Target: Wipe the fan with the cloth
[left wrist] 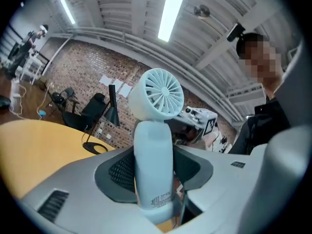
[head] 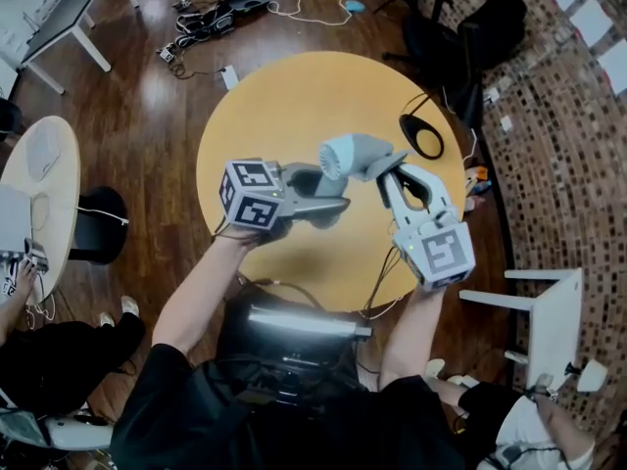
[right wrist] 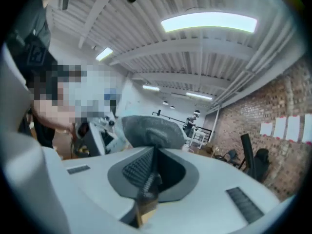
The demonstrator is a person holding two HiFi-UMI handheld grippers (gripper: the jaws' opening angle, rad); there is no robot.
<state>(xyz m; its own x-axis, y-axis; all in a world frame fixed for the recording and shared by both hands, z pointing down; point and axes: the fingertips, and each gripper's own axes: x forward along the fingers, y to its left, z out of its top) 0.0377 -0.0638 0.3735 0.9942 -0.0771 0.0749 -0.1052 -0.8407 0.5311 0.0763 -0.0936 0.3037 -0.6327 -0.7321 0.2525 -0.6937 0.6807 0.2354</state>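
Note:
The pale blue hand-held fan (left wrist: pixel 156 95) stands upright between my left gripper's jaws, which clamp its handle (left wrist: pixel 153 169). In the head view the fan (head: pixel 339 156) is held over the round yellow table (head: pixel 255 116), with my left gripper (head: pixel 336 202) coming in from the left. My right gripper (head: pixel 388 172) reaches up from the lower right, shut on a grey cloth (head: pixel 377 154) that lies against the fan's head. In the right gripper view the cloth (right wrist: pixel 148 126) bulges out above the closed jaws of that gripper (right wrist: pixel 147 182).
A black ring-shaped stand (head: pixel 421 136) with a cable lies on the table's right side. Black chairs (head: pixel 460 27) stand beyond it. Cables and a power strip (head: pixel 211 20) litter the wooden floor. A white stool (head: pixel 549 321) is at the right, another table (head: pixel 39 179) at the left.

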